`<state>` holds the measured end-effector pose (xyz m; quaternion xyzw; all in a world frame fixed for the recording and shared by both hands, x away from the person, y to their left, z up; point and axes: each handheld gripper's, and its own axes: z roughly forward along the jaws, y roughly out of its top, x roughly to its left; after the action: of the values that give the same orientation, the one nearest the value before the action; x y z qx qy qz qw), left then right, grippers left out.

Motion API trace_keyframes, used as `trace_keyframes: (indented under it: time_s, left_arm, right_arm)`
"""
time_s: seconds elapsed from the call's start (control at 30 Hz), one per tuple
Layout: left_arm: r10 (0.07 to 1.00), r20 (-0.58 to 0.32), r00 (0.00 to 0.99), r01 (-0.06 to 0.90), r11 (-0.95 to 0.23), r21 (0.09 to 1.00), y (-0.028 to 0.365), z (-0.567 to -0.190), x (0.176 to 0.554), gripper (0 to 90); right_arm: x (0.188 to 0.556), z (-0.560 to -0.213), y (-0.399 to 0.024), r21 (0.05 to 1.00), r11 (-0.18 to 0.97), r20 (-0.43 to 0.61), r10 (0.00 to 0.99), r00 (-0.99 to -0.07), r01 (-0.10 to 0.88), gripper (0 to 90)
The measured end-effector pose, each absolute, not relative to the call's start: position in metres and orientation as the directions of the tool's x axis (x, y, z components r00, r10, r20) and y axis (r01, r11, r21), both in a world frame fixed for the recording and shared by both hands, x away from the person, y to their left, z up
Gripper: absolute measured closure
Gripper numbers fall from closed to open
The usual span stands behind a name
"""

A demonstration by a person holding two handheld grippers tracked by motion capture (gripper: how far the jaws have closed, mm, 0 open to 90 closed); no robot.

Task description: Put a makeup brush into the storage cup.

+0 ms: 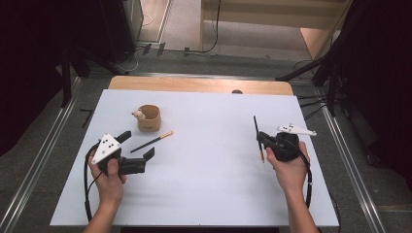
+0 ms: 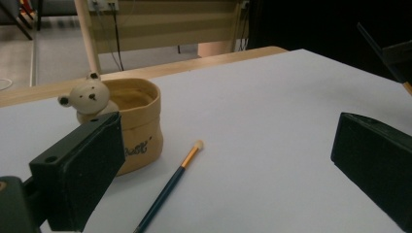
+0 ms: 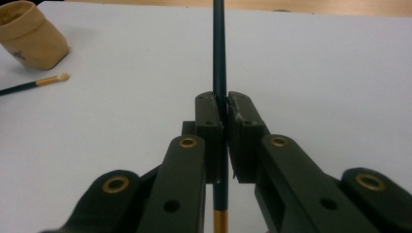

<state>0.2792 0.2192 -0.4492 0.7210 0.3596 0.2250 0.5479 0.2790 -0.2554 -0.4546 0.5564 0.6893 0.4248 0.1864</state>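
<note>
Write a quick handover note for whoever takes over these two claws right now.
Right claw: shut on a dark brush, held above the table's right side.
Left claw: open, empty, near the table's left front, facing the second brush.
That brush lies flat on the white table, just in front of the bear cup, not touching it.
Cup stands upright, nothing visible inside.
Done: one brush picked up.
Left, probably: put the held brush in the cup, then grasp the other.

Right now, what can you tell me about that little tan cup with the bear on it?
The small tan ceramic-looking cup stands upright on the white table, toward its far left. It is round with slightly bulging sides, dark lettering on the front, and a cream bear head peeking over the rim. It looks empty inside. A dark-handled brush lies close beside it; neither hand-held gripper touches it.
</note>
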Motion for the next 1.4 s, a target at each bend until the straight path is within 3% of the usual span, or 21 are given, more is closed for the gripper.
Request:
trace_keyframes:
  time_s: [0.37, 0.67, 1.0, 1.1, 1.3, 1.4]
  left_arm:
    - [0.735, -0.095, 0.671, 0.262, -0.116, 0.958, 0.203, -0.437, 0.294, 0.0]
    - [0.614, -0.074, 0.786, 0.255, -0.213, 0.943, 0.179, -0.439, 0.294, 0.0]
    - [0.521, -0.086, 0.849, 0.251, -0.254, 0.934, 0.160, -0.437, 0.290, 0.0]
    - [0.514, -0.087, 0.854, 0.257, -0.271, 0.928, 0.155, -0.438, 0.289, 6.2]
    - [0.485, -0.090, 0.870, 0.261, -0.298, 0.918, 0.150, -0.439, 0.288, 7.6]
    - [0.480, -0.092, 0.872, 0.262, -0.299, 0.918, 0.148, -0.440, 0.287, 12.8]
  right_arm:
    - [0.273, -0.452, -0.245, 0.839, 0.089, 0.153, 0.908, -0.390, 0.537, 85.6]
    - [0.270, -0.451, -0.231, 0.859, 0.147, 0.106, 0.886, -0.452, 0.490, 85.5]
    - [0.265, -0.450, -0.212, 0.873, 0.204, 0.068, 0.848, -0.525, 0.443, 85.5]
    - [0.263, -0.449, -0.204, 0.874, 0.244, 0.037, 0.828, -0.559, 0.420, 85.5]
    - [0.260, -0.449, -0.191, 0.873, 0.281, 0.022, 0.794, -0.608, 0.399, 85.6]
    - [0.259, -0.449, -0.187, 0.873, 0.302, 0.008, 0.777, -0.630, 0.383, 85.5]
